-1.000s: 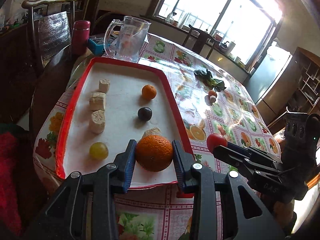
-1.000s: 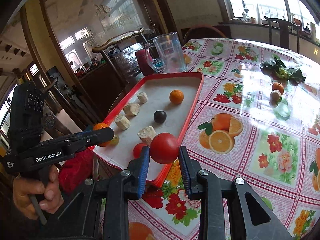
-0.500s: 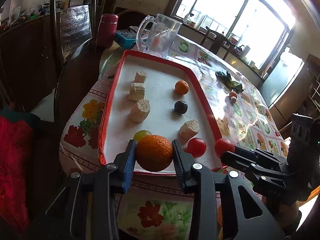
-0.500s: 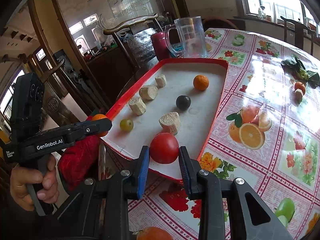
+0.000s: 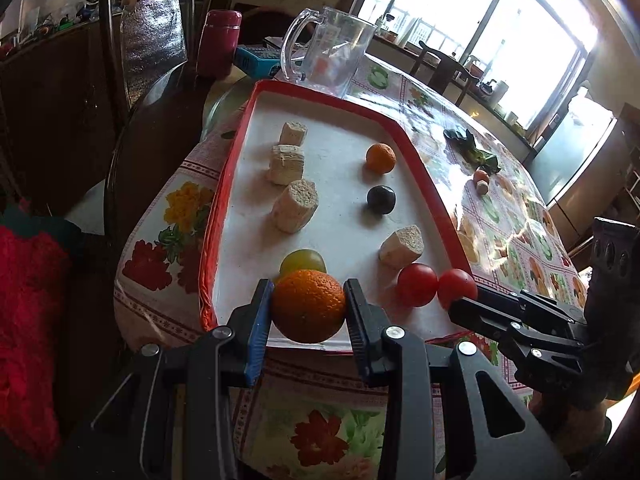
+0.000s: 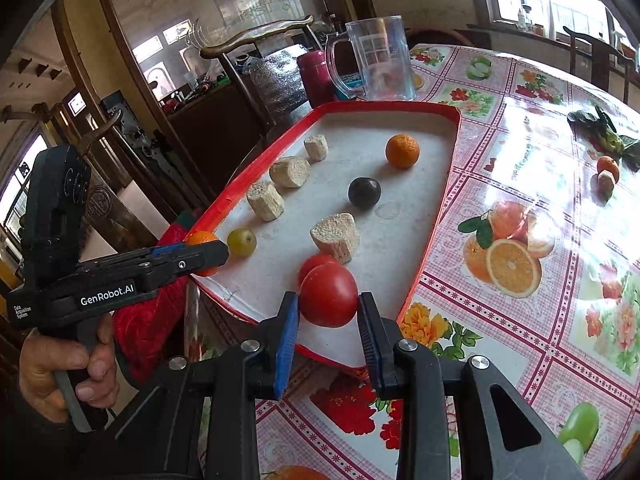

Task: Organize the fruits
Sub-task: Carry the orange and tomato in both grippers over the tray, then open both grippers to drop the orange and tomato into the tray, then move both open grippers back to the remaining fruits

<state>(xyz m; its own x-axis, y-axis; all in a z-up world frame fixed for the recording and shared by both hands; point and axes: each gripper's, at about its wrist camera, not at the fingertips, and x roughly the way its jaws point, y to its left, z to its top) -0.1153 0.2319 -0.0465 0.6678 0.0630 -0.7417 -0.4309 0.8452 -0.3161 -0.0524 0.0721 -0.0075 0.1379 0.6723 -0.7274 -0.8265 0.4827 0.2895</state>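
Observation:
My left gripper (image 5: 307, 306) is shut on a large orange (image 5: 309, 306), held over the near edge of the red-rimmed white tray (image 5: 232, 184). My right gripper (image 6: 328, 312) is shut on a red tomato (image 6: 329, 295) over the tray's near right corner (image 6: 416, 280). On the tray lie a second tomato (image 5: 417, 284), a green grape-like fruit (image 5: 302, 261), a dark plum (image 5: 381, 199), a small orange (image 5: 380, 157) and several pale cut chunks (image 5: 295, 206). The left gripper also shows in the right wrist view (image 6: 208, 254).
A clear glass mug (image 5: 330, 60), a red flask (image 5: 218, 42) and a blue box (image 5: 256, 60) stand beyond the tray. A small orange fruit (image 6: 608, 166), a cut piece and green leaves (image 6: 604, 132) lie on the fruit-print tablecloth. A wooden chair (image 5: 148, 40) stands left.
Both grippers have drawn back toward the tray's near edge, still holding their fruit. The second tomato on the tray now shows beside the right gripper's tomato.

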